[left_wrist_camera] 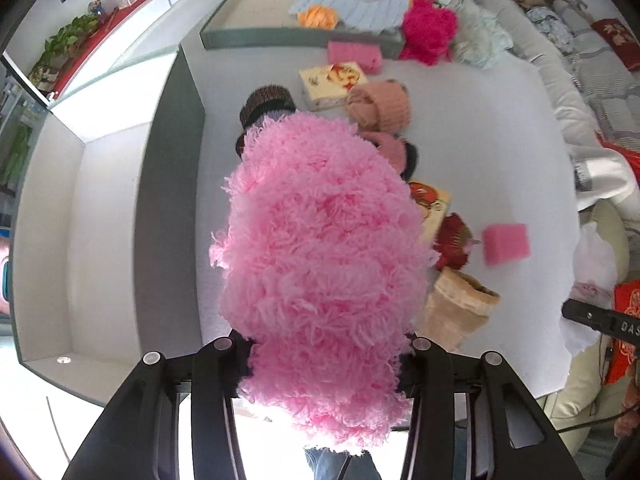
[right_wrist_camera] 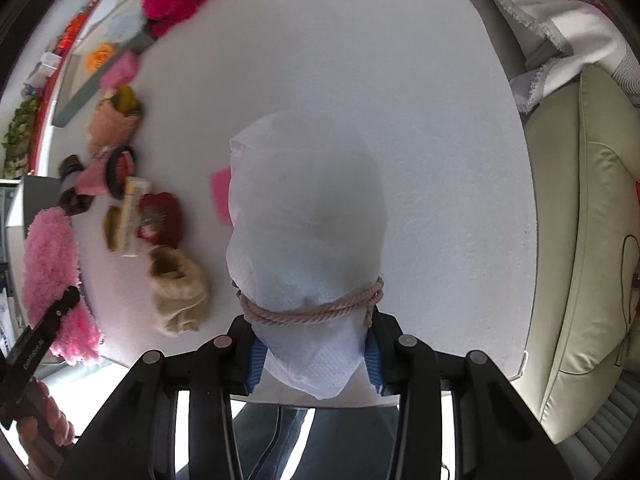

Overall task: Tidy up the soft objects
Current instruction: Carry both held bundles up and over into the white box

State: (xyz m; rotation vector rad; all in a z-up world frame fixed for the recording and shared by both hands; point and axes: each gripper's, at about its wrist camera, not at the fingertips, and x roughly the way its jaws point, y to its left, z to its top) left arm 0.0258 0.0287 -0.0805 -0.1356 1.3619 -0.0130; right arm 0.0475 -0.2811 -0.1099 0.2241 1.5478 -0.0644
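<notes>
My left gripper (left_wrist_camera: 326,364) is shut on a fluffy light pink item (left_wrist_camera: 320,260) and holds it above the white table, beside the grey-rimmed tray (left_wrist_camera: 168,184) at the left. It also shows in the right wrist view (right_wrist_camera: 52,276). My right gripper (right_wrist_camera: 316,354) is shut on a white mesh pouch (right_wrist_camera: 306,232) tied with a pink cord (right_wrist_camera: 316,312). On the table lie pink sponges (left_wrist_camera: 506,243), a pink knit hat (left_wrist_camera: 380,106), a beige sock (left_wrist_camera: 460,312), a hot pink fluffy item (left_wrist_camera: 428,30) and a dark red item (left_wrist_camera: 454,242).
A second grey tray (left_wrist_camera: 300,36) at the back holds an orange item (left_wrist_camera: 318,16) and a light blue cloth (left_wrist_camera: 360,10). Two printed boxes (left_wrist_camera: 332,84) lie mid-table. A cream sofa (right_wrist_camera: 580,220) borders the table's right side. A shelf with plants (left_wrist_camera: 64,48) runs along the left.
</notes>
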